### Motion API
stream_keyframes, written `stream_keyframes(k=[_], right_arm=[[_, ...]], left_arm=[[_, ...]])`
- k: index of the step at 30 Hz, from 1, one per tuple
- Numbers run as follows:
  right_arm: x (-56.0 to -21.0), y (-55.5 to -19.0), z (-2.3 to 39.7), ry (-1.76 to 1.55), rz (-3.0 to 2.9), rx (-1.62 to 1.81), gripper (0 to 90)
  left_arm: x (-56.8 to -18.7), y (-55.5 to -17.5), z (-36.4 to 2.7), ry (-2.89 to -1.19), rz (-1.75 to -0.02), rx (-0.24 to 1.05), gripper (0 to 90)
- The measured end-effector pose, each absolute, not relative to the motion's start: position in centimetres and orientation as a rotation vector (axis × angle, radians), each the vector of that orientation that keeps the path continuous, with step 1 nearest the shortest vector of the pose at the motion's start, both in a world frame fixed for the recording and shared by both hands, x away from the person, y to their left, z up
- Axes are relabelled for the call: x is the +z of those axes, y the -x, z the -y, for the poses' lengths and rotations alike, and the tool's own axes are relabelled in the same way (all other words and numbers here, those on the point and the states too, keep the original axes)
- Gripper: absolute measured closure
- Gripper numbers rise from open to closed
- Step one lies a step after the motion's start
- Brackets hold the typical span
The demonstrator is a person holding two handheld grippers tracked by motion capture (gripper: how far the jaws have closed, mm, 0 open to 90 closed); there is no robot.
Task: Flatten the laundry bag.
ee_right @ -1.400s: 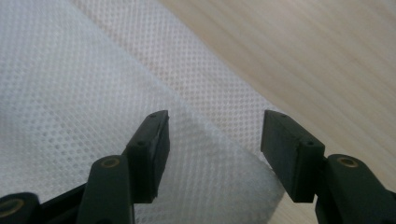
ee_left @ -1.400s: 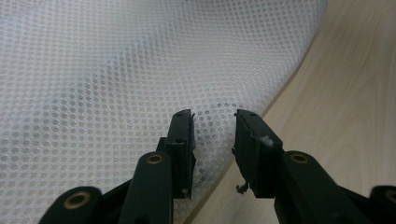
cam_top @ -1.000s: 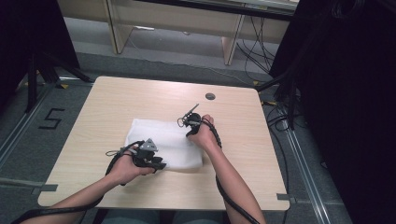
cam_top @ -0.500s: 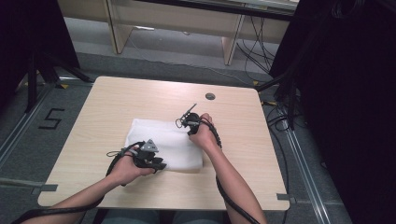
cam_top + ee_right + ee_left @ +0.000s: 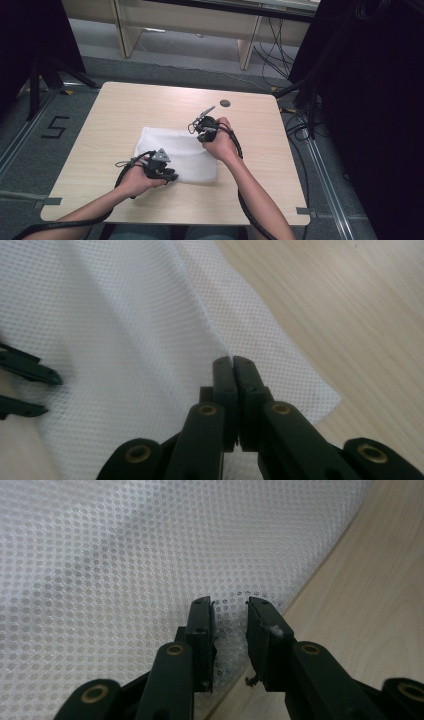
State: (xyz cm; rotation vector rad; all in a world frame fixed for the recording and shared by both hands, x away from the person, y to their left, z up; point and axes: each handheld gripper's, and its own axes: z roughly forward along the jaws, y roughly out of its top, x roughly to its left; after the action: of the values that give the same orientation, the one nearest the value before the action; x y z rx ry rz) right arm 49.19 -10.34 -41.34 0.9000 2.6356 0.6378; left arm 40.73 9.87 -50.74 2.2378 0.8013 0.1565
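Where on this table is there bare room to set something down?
The tabletop is bare behind the white mesh cloth, along its left side, and at the right edge beyond the right gripper. The middle is crowded: cloth, both hands, left gripper.

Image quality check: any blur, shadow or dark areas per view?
High view: soft overall, the right side falls to black, table evenly lit. Left gripper view: mesh cloth sharp near the jaws, a diagonal shadow band across it. Right gripper view: near parts of the jaws blurred, cloth weave crisp.
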Motion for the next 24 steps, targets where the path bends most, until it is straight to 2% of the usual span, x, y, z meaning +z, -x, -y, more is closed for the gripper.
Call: stream_keyframes(k=[10,13,15,19,21,24], right_arm=[[-39.8,-46.6,11.0,-0.896,-2.646,0.789,90.0],[-39.2,-45.7,11.0,-0.880,-2.633,0.813,90.0],[-39.1,-45.6,11.1,-0.872,-2.631,0.820,90.0],[-38.9,-45.6,11.0,-0.913,-2.621,0.829,90.0],[-38.8,-45.6,11.1,-0.904,-2.615,0.842,90.0],[-38.3,-45.2,11.1,-0.926,-2.616,0.852,90.0]], left_arm=[[-50.7,-40.8,-9.9,-2.230,-0.814,0.148,72.3],[-50.3,-40.7,-10.0,-2.226,-0.836,0.091,72.2],[-49.8,-40.5,-10.0,-2.227,-0.819,0.098,72.9],[-49.5,-40.1,-9.6,-2.250,-0.817,0.066,86.6],[-49.6,-40.3,-9.8,-2.346,-0.751,0.094,87.5],[-50.0,-40.6,-9.8,-2.343,-0.781,0.083,88.8]])
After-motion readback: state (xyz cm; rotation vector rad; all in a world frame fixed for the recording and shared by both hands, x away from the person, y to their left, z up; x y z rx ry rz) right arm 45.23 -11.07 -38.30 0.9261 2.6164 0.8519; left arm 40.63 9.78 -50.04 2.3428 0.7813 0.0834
